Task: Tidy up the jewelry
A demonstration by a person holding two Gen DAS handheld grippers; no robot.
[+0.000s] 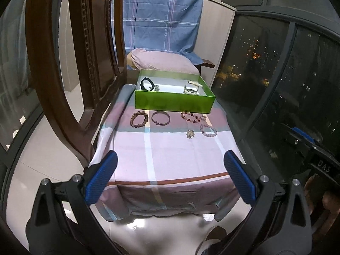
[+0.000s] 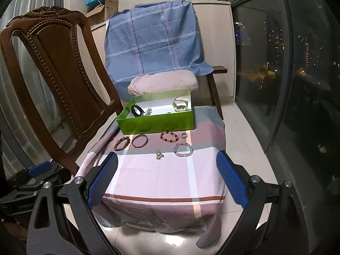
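Jaws wide, empty; "DAS" on right gripper [image 1: 301, 142].

Green box [image 1: 173, 104]: near wall hides part of its floor; contents too small to identify. Small ring [image 2: 184, 135]: detail unreadable. Table [image 1: 170, 159]: wholly under cloth [image 2: 157, 176]. Chair [image 1: 63, 85]: top cut off.

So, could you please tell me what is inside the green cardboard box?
Inside the green cardboard box lie a black band, a small silvery piece beside it, and a cream bangle at the far right. The near wall hides part of the floor.
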